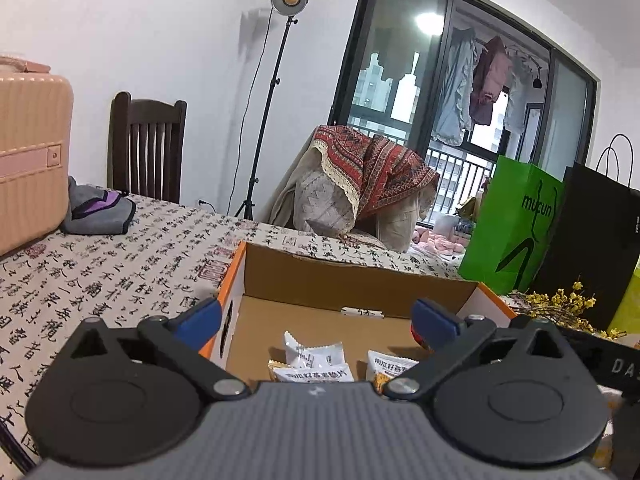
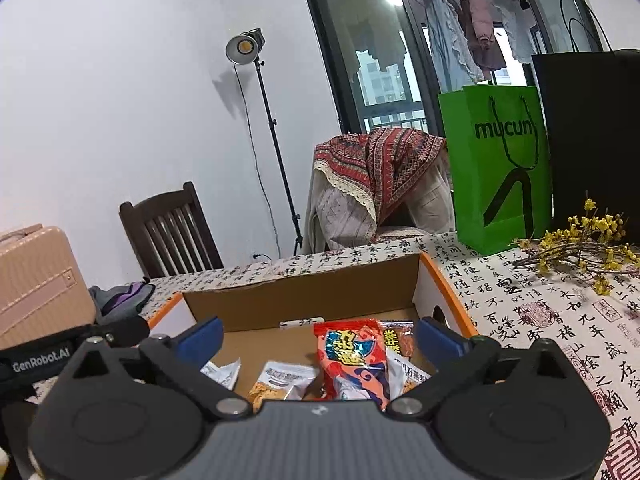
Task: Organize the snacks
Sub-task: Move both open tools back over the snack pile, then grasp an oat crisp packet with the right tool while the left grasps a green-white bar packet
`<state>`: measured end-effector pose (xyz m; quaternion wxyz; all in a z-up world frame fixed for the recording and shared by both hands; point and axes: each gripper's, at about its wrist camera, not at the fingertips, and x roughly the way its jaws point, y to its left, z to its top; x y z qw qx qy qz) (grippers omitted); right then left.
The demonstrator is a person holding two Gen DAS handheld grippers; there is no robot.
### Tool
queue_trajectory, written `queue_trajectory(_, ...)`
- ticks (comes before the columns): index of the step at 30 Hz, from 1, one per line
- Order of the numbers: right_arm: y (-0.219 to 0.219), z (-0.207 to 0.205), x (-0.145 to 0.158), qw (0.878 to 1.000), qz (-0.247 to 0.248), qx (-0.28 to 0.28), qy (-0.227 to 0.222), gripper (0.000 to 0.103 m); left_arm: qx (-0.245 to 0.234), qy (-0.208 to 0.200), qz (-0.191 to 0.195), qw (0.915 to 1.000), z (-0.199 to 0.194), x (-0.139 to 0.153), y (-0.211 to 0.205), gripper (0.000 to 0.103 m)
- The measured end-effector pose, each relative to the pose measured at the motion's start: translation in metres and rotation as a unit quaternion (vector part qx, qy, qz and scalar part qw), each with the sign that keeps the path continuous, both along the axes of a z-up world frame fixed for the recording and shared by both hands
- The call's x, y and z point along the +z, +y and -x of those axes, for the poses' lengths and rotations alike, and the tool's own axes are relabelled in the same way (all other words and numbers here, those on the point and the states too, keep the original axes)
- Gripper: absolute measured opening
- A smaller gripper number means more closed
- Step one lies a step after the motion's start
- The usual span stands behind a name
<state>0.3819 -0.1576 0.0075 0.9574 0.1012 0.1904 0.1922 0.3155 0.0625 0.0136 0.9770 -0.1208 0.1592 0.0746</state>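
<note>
An open cardboard box (image 1: 352,280) with orange-edged white sides sits on the table; it also shows in the right wrist view (image 2: 304,300). Inside lie white snack packets (image 1: 316,360) and, in the right wrist view, a red snack bag (image 2: 354,360) beside white packets (image 2: 280,380). My left gripper (image 1: 316,320) is open and empty, hovering over the box's near side. My right gripper (image 2: 318,338) is open, its blue fingers either side of the red bag without closing on it.
The table wears a calligraphy-print cloth (image 1: 100,260). A pink suitcase (image 1: 28,152) and grey pouch (image 1: 100,212) stand at the left. A green bag (image 2: 496,164), a black bag (image 2: 592,140) and yellow flower twigs (image 2: 580,248) stand at the right. Chairs stand behind the table.
</note>
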Motion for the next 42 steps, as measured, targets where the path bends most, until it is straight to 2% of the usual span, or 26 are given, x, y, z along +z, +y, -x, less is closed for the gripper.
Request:
queue_trajectory(3,-0.002,0.006,0.011,1.0,0.006,-0.005,0.001,0.103,0.018,0.001,-0.007,0.9998,0.002,0.005,-0.001,0.103)
queue_trajectory(6,-0.009,0.017,0.022,1.0,0.008,-0.005,0.004,0.103,0.022,0.007,0.003,0.9997,0.007,0.013,0.002,0.103)
queue_trajectory(14,-0.042,0.055,0.023,0.998,0.055,-0.014,0.025,0.103,-0.006,0.053,0.011,0.9985,0.037,0.016,0.007,0.103)
queue_trajectory(24,-0.081,0.093,-0.018,0.989,0.116,-0.019,0.085,0.103,-0.029,0.094,0.002,0.9951,0.085,0.0,0.016,0.103)
queue_trajectory(32,-0.086,0.099,-0.057,0.978,0.157,-0.002,0.139,0.102,-0.038,0.114,-0.005,0.9927,0.114,-0.014,0.021,0.103)
queue_trajectory(37,-0.076,0.083,-0.067,0.974,0.164,0.009,0.158,0.095,-0.031,0.134,-0.004,0.9905,0.124,-0.025,0.025,0.103)
queue_trajectory(42,-0.071,0.083,-0.067,0.976,0.163,0.009,0.145,0.088,-0.024,0.147,-0.001,0.9888,0.131,-0.035,0.032,0.103)
